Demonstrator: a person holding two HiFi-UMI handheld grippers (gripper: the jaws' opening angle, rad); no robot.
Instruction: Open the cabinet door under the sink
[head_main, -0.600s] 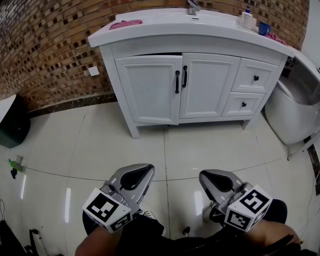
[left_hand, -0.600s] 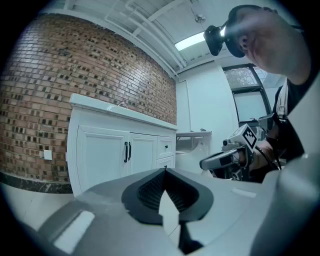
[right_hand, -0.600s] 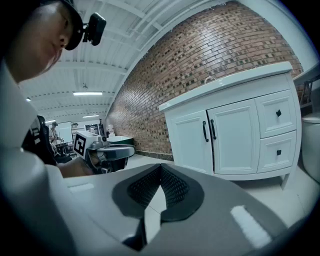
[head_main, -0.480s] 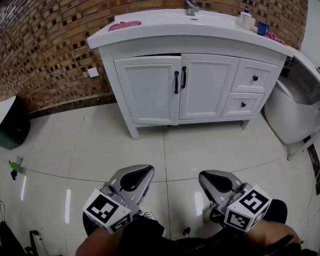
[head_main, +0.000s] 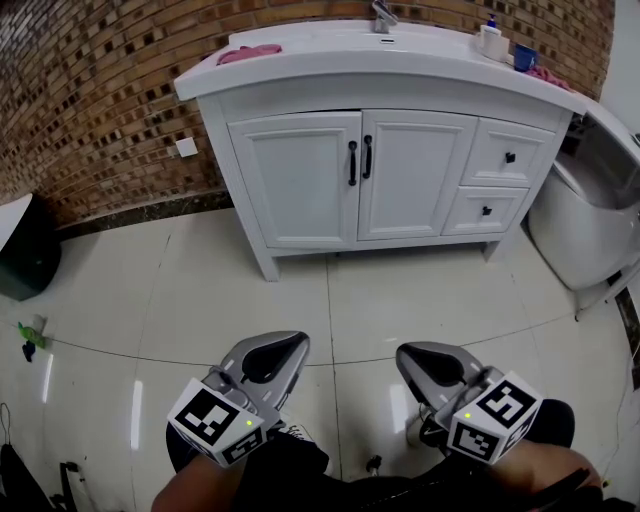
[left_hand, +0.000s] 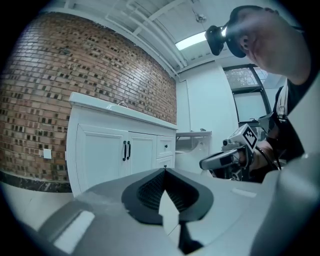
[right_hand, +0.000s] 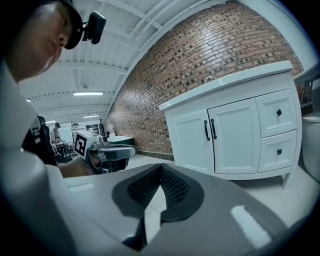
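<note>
Cabinet door (head_main: 300, 178) under the sink (head_main: 330, 55) is closed, the inside hidden. Left gripper (head_main: 285, 346) and right gripper (head_main: 415, 358) — both with jaws pressed together, empty — are well apart from it (arms cut off below), with bare floor (head_main: 400, 290) between.

Bright, even indoor light. A ceiling strip light (left_hand: 192, 41) glows overhead in the left gripper view, and the glossy floor tiles (head_main: 135, 410) throw back pale streaks of glare. Shadows are soft — darkest beneath the vanity (head_main: 420, 170). Both gripper views bulge fisheye-style, with black vignetted corners; the head view is sharp, its edges curved.
</note>
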